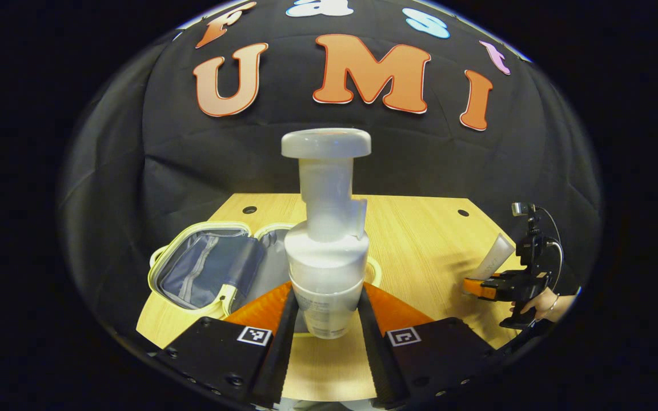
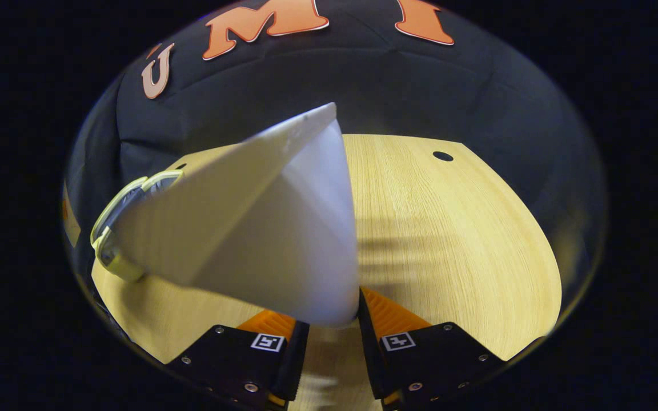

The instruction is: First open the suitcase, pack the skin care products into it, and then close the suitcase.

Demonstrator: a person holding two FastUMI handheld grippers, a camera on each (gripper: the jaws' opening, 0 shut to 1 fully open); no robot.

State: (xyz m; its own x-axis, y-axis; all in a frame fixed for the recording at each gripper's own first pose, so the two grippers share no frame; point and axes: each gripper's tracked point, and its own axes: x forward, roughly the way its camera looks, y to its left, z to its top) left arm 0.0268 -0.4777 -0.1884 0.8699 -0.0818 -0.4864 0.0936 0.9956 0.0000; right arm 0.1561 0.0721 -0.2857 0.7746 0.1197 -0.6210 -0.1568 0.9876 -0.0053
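Pinching a pump bottle (image 1: pixel 325 240), the left gripper (image 1: pixel 325 319) hangs near the open suitcase (image 1: pixel 203 268) (right gripper (image 2: pixel 329 331) clamps a tube (image 2: pixel 260 228)).

Open suitcase (image 1: pixel 209 268) blocks table's left; bare tabletop (image 1: pixel 420 240) right of it gives passage.
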